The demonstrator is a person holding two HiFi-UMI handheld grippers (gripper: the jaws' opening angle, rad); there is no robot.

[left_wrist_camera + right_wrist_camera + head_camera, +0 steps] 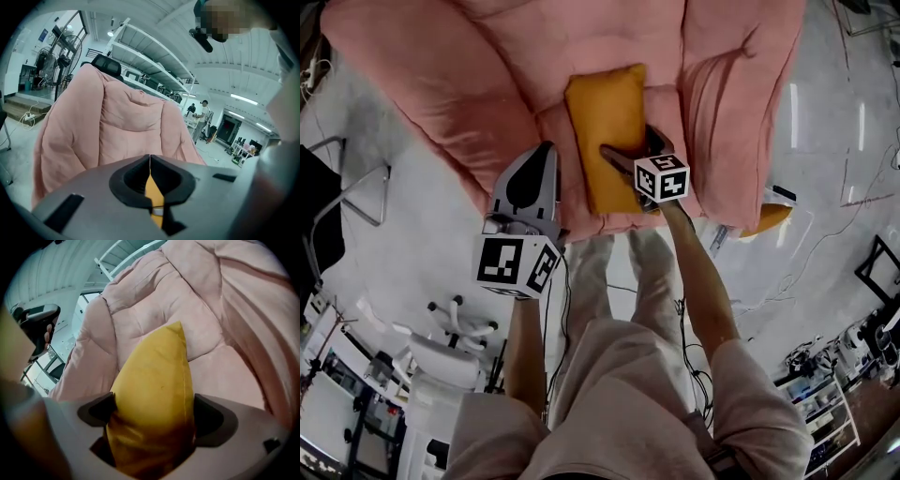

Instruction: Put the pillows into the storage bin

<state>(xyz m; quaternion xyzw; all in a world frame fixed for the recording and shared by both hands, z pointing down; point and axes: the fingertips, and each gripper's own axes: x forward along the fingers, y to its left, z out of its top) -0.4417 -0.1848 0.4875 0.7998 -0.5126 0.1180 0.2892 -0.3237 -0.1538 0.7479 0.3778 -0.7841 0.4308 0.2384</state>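
Head view: yellow pillow [605, 122] is seen lying lengthwise on the seat of a pink armchair [441, 75], at upper centre of the frame. Right tool [628, 145] is placed over the pillow's lower right part, its jaws spread to either side. Left tool [544, 150] is held at centre left over the seat's front edge, apart from the pillow. A second yellow cushion [769, 217] is partly seen at right, below the chair's arm.

Left gripper view: jaws are found closed tip to tip, with nothing gripped. A yellow sliver [153, 190] is seen through the gap behind the tips. The armchair fills mid-frame.

Right gripper view: jaws are set wide, with the pillow's near end between them and its cloth reaching both pads. No squeeze is evident.
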